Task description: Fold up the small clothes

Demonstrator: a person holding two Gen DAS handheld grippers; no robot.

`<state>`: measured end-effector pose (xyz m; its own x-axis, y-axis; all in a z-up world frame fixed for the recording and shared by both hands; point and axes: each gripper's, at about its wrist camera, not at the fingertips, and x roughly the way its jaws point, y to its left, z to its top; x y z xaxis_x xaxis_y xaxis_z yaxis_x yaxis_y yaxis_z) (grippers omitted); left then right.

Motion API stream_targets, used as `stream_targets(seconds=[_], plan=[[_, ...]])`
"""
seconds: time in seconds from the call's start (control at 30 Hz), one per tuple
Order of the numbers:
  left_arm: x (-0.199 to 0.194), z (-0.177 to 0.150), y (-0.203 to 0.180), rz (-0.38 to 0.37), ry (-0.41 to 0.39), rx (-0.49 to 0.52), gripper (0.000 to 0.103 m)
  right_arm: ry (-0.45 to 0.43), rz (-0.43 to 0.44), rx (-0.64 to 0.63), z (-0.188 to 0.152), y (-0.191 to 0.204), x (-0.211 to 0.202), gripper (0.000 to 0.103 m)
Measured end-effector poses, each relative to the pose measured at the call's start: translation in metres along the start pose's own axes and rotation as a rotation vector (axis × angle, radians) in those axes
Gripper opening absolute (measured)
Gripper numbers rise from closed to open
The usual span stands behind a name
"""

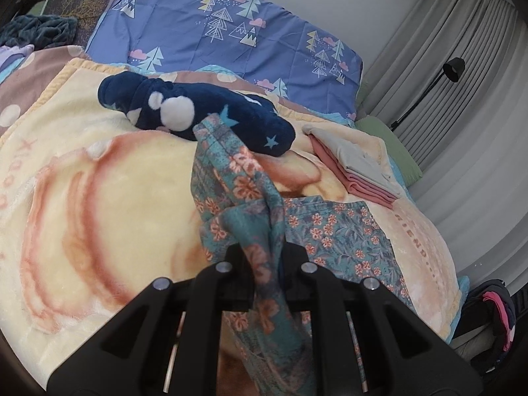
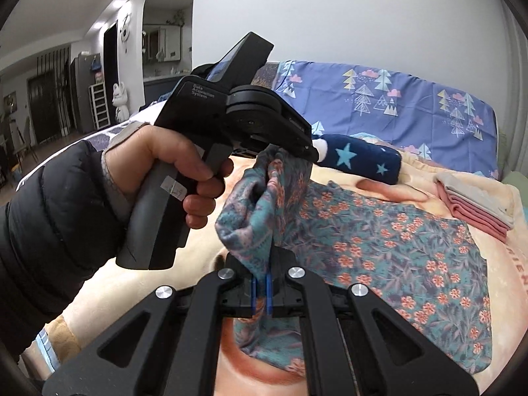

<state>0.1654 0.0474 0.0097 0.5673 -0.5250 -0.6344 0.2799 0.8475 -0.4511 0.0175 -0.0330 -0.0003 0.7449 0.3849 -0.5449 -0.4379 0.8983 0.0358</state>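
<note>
A teal floral garment [image 1: 340,241] lies partly on the cream blanket [image 1: 99,198] and is partly lifted. My left gripper [image 1: 262,257] is shut on a bunched edge of it, and the cloth hangs down between the fingers. My right gripper [image 2: 262,264] is shut on another edge of the same garment [image 2: 396,247]. In the right wrist view the left gripper [image 2: 290,151], held by a hand in a black sleeve, pinches the cloth up just ahead of my right one. The rest of the garment spreads flat to the right.
A navy star-print plush bundle [image 1: 198,112] lies behind the garment. A folded pink and grey stack [image 1: 356,168] sits at the right. A blue tree-print pillow [image 1: 231,29] leans at the headboard. Curtains and a black lamp [image 1: 452,69] stand right of the bed.
</note>
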Motion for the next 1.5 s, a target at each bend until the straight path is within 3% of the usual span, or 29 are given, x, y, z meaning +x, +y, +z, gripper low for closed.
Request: stream_targets(seconds=[0.53, 1.13, 1.5], plan=[[0.039, 0.004, -0.073, 0.062, 0.039, 0.078, 0.01, -0.026, 0.02, 0.181, -0.018, -0.072, -0.033, 0.004], [0.089, -0.006, -0.117, 0.111, 0.096, 0.102, 0.01, -0.007, 0.047, 0.353, -0.05, -0.127, -0.046, 0.004], [0.126, -0.008, -0.162, 0.1, 0.137, 0.18, 0.01, -0.028, 0.009, 0.463, -0.068, -0.165, -0.064, 0.004]])
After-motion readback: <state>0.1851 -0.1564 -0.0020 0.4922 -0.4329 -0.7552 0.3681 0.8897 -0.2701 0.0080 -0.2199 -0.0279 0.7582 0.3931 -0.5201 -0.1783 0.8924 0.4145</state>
